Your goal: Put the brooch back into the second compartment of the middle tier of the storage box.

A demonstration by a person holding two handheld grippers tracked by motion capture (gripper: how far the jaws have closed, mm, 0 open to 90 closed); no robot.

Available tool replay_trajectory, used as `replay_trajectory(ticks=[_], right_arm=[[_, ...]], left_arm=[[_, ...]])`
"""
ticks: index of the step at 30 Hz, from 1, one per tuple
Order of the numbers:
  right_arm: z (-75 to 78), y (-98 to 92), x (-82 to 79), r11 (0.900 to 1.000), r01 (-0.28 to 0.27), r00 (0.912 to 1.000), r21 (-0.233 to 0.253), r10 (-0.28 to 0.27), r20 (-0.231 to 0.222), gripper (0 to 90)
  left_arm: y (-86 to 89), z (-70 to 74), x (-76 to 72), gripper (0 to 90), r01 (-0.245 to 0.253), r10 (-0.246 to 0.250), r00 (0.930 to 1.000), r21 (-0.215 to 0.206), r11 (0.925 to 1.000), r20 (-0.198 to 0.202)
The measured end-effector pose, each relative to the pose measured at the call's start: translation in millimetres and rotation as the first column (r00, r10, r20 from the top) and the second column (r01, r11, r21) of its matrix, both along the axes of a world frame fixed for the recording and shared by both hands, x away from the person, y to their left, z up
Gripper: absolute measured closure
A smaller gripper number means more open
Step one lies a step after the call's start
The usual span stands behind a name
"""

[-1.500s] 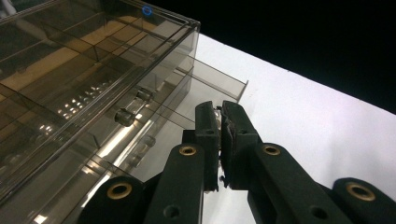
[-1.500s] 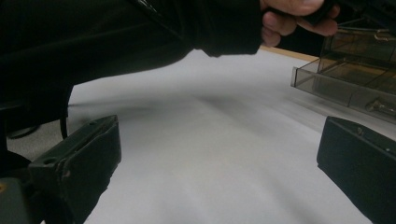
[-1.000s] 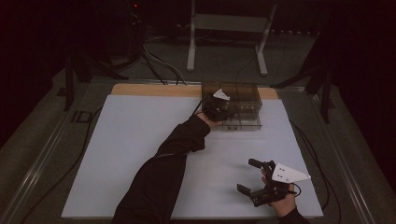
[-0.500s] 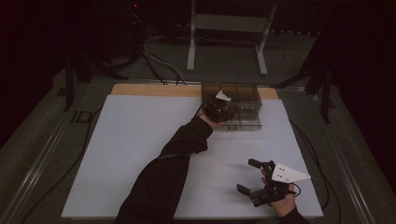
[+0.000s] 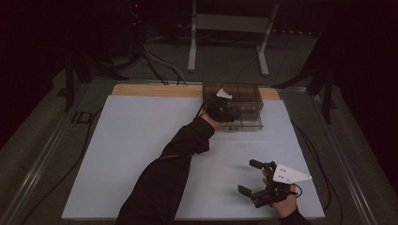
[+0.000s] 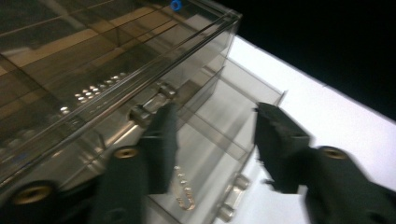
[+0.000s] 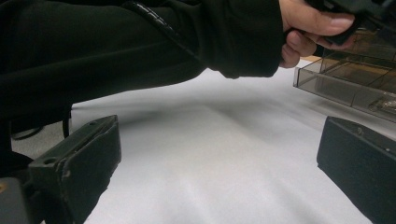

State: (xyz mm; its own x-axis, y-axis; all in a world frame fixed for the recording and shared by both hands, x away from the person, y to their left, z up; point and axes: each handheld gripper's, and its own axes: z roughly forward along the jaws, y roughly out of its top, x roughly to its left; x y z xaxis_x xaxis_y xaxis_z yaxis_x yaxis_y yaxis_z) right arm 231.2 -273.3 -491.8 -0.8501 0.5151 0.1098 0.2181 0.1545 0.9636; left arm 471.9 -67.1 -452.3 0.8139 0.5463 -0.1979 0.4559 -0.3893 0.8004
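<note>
- My left arm, in a black sleeve (image 5: 180, 150), reaches across the white worktop (image 5: 141, 150) to a smoky clear drawer box (image 5: 246, 96) at the far edge, right of centre.
- My left tool (image 5: 220, 105) sits at the box's front left corner, my hand around it, its grey plate tipped up against the box.
- In the left tool's own view, my left tool (image 6: 212, 128) stands with its two black jaws wide apart and nothing between them; the box fills the upper left, seen at a steep tilt.
- One jaw lies just over the front of the box near a small metal knob (image 6: 137, 114); whether it touches, I cannot tell.
- A drawer (image 6: 233, 121) stands pulled out from the box, and through the gap between the jaws I see its clear walls and floor.
- My right tool (image 5: 258, 180) rests low over the near right part of the worktop, well apart from the box, its grey plate pointing right and its cable trailing off the edge.
- In the right tool's own view, my right tool (image 7: 217, 163) is spread wide, bare white worktop between the jaws.
- Beyond it, my left hand (image 7: 313, 28) grips the other tool beside the open drawer (image 7: 345, 79), which juts out above the worktop.
- Dark floor, cables and a metal stand (image 5: 230, 28) lie beyond the worktop.
</note>
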Motion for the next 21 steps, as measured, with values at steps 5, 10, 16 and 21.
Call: replay_trajectory(ticks=[5,10,16,21], right_arm=[[-0.2,0.5,0.3,1.000,0.002,1.0000,-0.002,-0.002,0.001,0.0],[-0.6,-0.6,1.4,1.000,0.008,1.0000,0.000,-0.008,-0.002,0.0],[-1.6,-0.9,2.6,1.000,0.013,0.9999,-0.003,-0.013,-0.007,0.0],[-2.5,-0.7,3.5,1.000,0.013,0.9999,-0.009,-0.014,-0.010,0.0]], left_arm=[[2.5,4.5,-5.0,31.8,0.020,-0.020,0.9998,0.000,0.9998,0.002],[7.7,9.4,-10.0,23.0,0.057,-0.057,0.9983,-0.012,0.9983,0.015],[15.9,19.9,-13.8,10.2,0.100,-0.100,0.9950,-0.061,0.9931,0.003],[21.9,28.9,-18.5,2.1,0.138,-0.137,0.9905,-0.086,0.9867,0.008]])
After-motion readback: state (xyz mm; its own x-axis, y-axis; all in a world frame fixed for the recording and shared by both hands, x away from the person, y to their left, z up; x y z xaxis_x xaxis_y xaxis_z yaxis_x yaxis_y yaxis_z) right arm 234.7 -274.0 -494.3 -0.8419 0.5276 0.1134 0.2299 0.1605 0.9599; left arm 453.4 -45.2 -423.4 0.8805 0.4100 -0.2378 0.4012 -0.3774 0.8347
